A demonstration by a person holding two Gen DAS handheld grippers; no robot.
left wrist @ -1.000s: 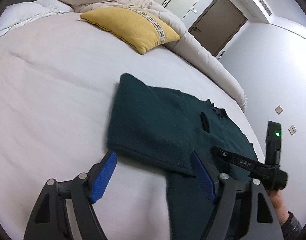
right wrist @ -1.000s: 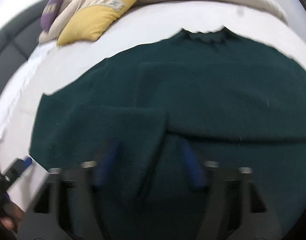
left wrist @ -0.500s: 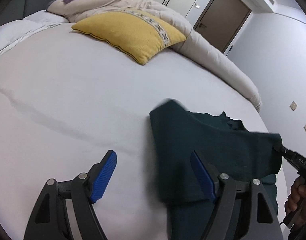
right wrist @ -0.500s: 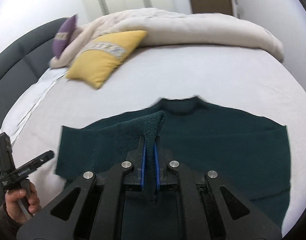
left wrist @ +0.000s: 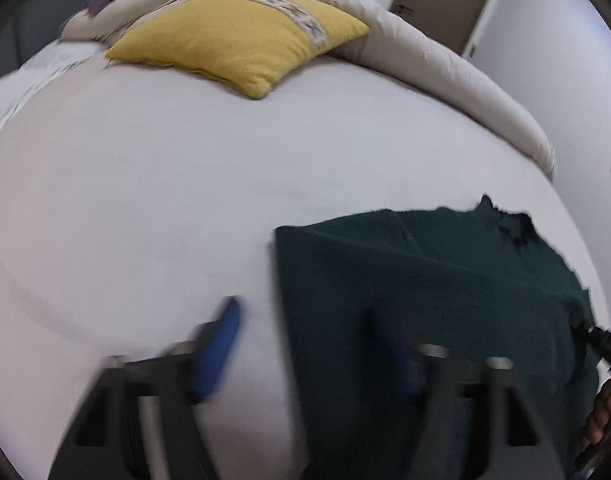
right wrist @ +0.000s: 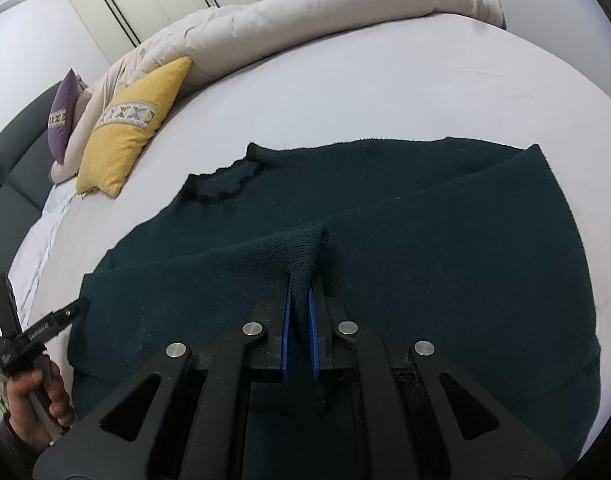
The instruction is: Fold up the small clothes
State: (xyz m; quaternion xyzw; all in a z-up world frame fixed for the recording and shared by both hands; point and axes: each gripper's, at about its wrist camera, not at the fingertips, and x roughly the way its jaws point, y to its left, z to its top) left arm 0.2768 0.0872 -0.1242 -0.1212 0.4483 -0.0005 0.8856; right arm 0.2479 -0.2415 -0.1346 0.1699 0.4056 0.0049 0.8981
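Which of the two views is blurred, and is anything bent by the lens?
Left wrist view: motion-smeared, worst on the closing left gripper and the sweater edge between its fingers. Right wrist view: sharp; right gripper pinching the sweater reads clearly. Both: fisheye bulges the bed, dark corners, soft even light.

One dark green sweater (right wrist: 385, 216) is lying on the one bed (right wrist: 385, 92). Two cushions are sitting at its far side: one yellow cushion (right wrist: 133, 128) and one purple cushion (right wrist: 61, 120). One beige duvet (right wrist: 305, 12) is lying bunched along the edge. Two grippers are working here: the left gripper (left wrist: 305, 344) and the right gripper (right wrist: 299, 308).
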